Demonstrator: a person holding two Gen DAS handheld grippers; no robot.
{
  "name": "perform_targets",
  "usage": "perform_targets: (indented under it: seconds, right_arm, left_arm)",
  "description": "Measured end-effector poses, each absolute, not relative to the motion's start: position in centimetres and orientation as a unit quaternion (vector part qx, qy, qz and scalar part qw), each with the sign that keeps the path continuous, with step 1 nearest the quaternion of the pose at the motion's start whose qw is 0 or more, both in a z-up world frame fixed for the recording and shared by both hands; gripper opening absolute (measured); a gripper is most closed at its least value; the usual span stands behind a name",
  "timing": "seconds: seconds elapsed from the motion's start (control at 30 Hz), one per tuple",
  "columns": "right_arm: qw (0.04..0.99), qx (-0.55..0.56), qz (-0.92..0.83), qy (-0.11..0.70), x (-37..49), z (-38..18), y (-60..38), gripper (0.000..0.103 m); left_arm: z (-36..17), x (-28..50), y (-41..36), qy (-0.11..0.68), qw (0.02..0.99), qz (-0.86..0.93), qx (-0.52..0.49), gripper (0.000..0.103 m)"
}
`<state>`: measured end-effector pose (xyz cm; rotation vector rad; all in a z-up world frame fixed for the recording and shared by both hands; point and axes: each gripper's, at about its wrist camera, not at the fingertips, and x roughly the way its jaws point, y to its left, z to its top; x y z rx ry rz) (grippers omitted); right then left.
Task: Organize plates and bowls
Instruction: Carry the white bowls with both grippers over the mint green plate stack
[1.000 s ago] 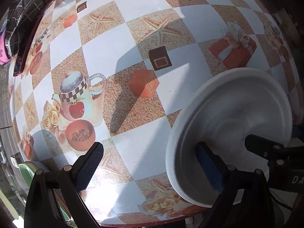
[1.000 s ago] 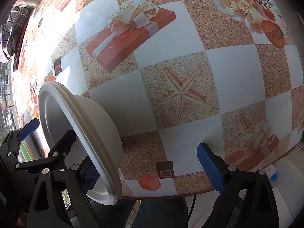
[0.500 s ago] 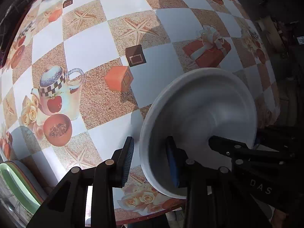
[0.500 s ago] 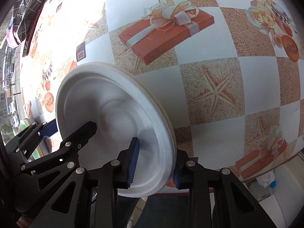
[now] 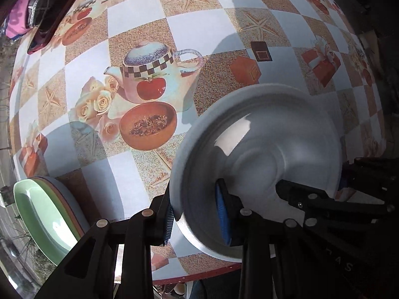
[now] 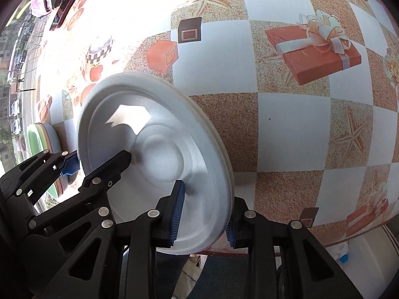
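A white bowl [image 5: 261, 149] hangs tilted over the table's near edge, held from both sides. My left gripper [image 5: 195, 220] has its blue pads on either side of the bowl's left rim, and its jaws are closing on that rim. My right gripper [image 6: 204, 220] is shut on the opposite rim, one pad inside the white bowl [image 6: 154, 149] and one outside. Each gripper shows in the other's view: the right gripper [image 5: 324, 199] at the bowl's far side, the left gripper [image 6: 97, 160] at its left edge. A stack of plates [image 5: 37, 211] with a green one on top sits at the table's left corner.
The round table [image 5: 199, 25] wears a checked cloth printed with teapots, starfish and gift boxes. Its red edge [image 5: 199, 276] runs just below the bowl. Dark and pink fabric [image 5: 22, 17] lies past the far left rim. The stack of plates [image 6: 37, 139] sits close to the bowl's left.
Both grippers went from wide open to closed on the bowl's rim. The bowl has travelled left across the table, and the plate stack has come closer.
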<state>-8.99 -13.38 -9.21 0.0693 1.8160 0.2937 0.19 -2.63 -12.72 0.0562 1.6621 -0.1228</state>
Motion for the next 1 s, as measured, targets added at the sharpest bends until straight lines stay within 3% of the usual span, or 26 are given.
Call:
perform_targets:
  seconds: [0.3, 1.0]
  right_arm:
    - [0.597, -0.041, 0.168, 0.784, -8.1, -9.6, -5.3, 0.032]
    - [0.571, -0.046, 0.145, 0.807, -5.8, -10.5, -2.5, 0.032]
  left_arm:
    - [-12.8, -2.1, 3.7, 0.737, 0.675, -0.013, -0.034, 0.033]
    - [-11.0, -5.6, 5.8, 0.723, 0.689, -0.033, -0.043, 0.032]
